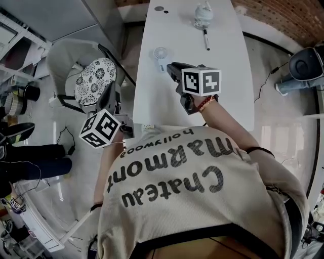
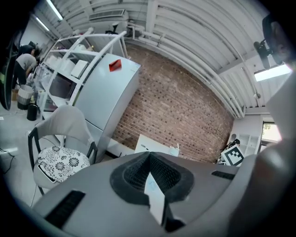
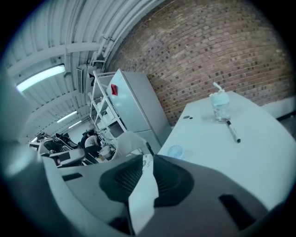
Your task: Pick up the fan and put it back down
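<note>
Fan (image 1: 160, 53) lies on the white desk (image 1: 223, 91), just beyond the tip of my right tool (image 1: 169, 67), apart from it and untouched. The right gripper view shows it only as a small pale disc (image 3: 175, 151) past jaws standing a narrow slit apart with nothing in them. My left tool (image 1: 111, 93) hangs off the desk's side over the chair (image 1: 95, 81) with the flowered cushion; its own view shows its jaws a thin wedge apart and empty. Only the gripper views show the brick wall (image 2: 185, 106) and the tall fridge (image 3: 138, 109) with its red tag, which I cannot read. Only the head view shows the shirt (image 1: 172, 172), printed "Chateau Marmont Hollywood". A marker pen (image 1: 206, 39) and a clear bottle (image 1: 202, 15) sit at the desk's far end.
</note>
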Demonstrator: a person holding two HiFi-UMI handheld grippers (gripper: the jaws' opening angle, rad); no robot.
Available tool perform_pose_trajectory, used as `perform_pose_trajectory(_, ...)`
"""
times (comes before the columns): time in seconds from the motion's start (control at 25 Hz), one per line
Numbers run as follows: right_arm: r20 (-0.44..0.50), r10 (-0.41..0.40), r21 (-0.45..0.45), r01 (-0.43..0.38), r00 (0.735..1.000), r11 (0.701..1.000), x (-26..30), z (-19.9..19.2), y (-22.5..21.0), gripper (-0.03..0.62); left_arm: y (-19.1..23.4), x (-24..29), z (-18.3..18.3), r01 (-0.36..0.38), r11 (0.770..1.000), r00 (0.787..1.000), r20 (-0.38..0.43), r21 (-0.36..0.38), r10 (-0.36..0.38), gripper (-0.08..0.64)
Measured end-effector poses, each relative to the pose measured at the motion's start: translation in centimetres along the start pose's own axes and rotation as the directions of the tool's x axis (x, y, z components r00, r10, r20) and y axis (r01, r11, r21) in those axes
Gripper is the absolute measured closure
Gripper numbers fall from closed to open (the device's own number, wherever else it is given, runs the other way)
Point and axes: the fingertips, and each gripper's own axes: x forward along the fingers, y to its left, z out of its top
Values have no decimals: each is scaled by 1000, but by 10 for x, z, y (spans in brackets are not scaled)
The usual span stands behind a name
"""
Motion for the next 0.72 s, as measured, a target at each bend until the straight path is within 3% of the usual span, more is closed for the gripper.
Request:
perform_pose_trajectory(0.28, 173, 78, -32, -73, 982, 997, -18, 24, 16, 542, -14, -7, -3, 17, 1000, 1000, 9, -5, -17, 559)
perform_pose_trajectory(0.48, 288, 154, -21, -155, 945, 988, -29, 36, 25, 589, -17, -13, -3, 6, 999, 1000, 16, 32, -7, 559)
perform_pose_trajectory(0.56, 310, 169, -19, -172, 936, 985, -29, 39, 27, 589, -14, -14, -5, -3, 999, 1000, 7, 40, 3, 560)
perform_pose_trajectory(0.72, 288, 170, -30, -169, 943, 985, -22, 36, 30, 589, -10, -17, -5, -12, 999, 1000, 3, 42, 12, 560)
